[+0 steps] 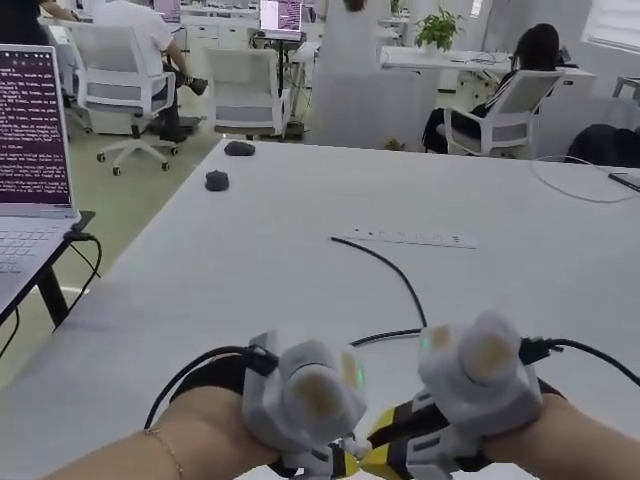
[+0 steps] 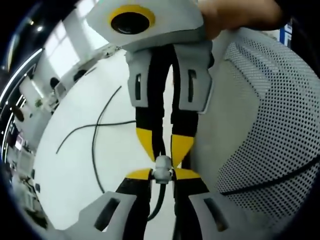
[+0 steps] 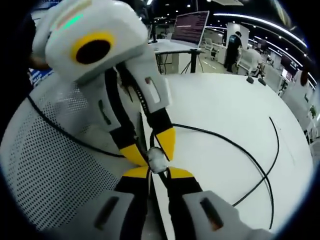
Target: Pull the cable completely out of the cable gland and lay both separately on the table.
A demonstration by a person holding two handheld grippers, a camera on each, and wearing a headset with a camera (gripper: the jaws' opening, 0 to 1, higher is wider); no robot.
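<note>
Black cable (image 1: 400, 278) curves loose across the white table (image 1: 250, 290) and runs back toward the two grippers, which meet tip to tip close in front of the person. Between those tips sits the gland (image 2: 161, 169), a small pale plastic piece with the cable threaded through it. The left gripper (image 2: 162, 175) has its jaws pressed in on the gland, and the cable passes back between them. The right gripper (image 3: 159, 173) comes at the same piece from the opposite end, its jaws also pressed together on it. Whether either one pinches bare cable rather than gland is too fine to tell.

By the look of them, both things are light. The gland seems stiff and smooth, so it may slip or twist under a pinch, and a grip across its body seems best. The cable is thin and limp, probably held in only by friction. It should be taken just beside the gland and pulled straight along its axis, or it will merely bend. The slack on the table should follow freely.
</note>
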